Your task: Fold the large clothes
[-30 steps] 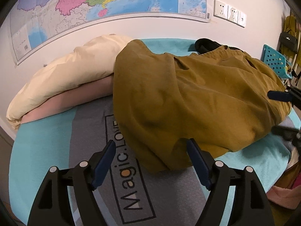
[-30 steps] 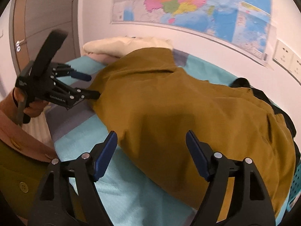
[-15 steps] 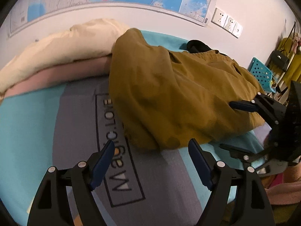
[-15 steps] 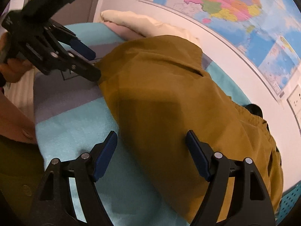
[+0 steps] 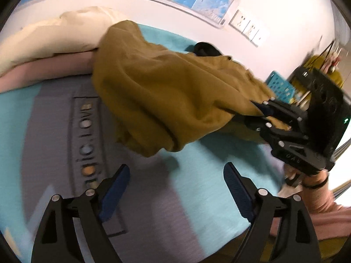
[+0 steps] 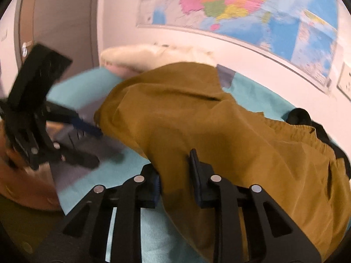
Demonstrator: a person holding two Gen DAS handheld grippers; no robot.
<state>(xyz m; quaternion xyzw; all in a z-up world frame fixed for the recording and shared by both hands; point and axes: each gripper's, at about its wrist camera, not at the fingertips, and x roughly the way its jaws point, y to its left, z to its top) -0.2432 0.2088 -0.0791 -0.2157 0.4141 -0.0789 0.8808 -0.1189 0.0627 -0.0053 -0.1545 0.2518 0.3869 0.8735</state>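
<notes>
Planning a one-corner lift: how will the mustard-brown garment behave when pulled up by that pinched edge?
Probably floppy: the mustard-brown garment lies in soft folds and sags around the right hand-held gripper, whose jaws have just closed on its edge. The far side would likely drag across the bedspread.

Matt mustard cloth garment (image 5: pixel 171 96) lies on a soft, finely ribbed blanket (image 5: pixel 197 188).

right gripper (image 6: pixel 174 176): jaws have just been closing, now pinched on the near edge of the mustard garment (image 6: pixel 219 135)
mustard garment: rumpled across the bed (image 6: pixel 252 87), dark cloth (image 6: pixel 300 116) at its far end
left gripper (image 6: pixel 105 141): blurred, jaws apart at the garment's left edge
pillow (image 6: pixel 158 53): cream, at the bed's far corner
map (image 6: pixel 241 6): on the wall above
</notes>
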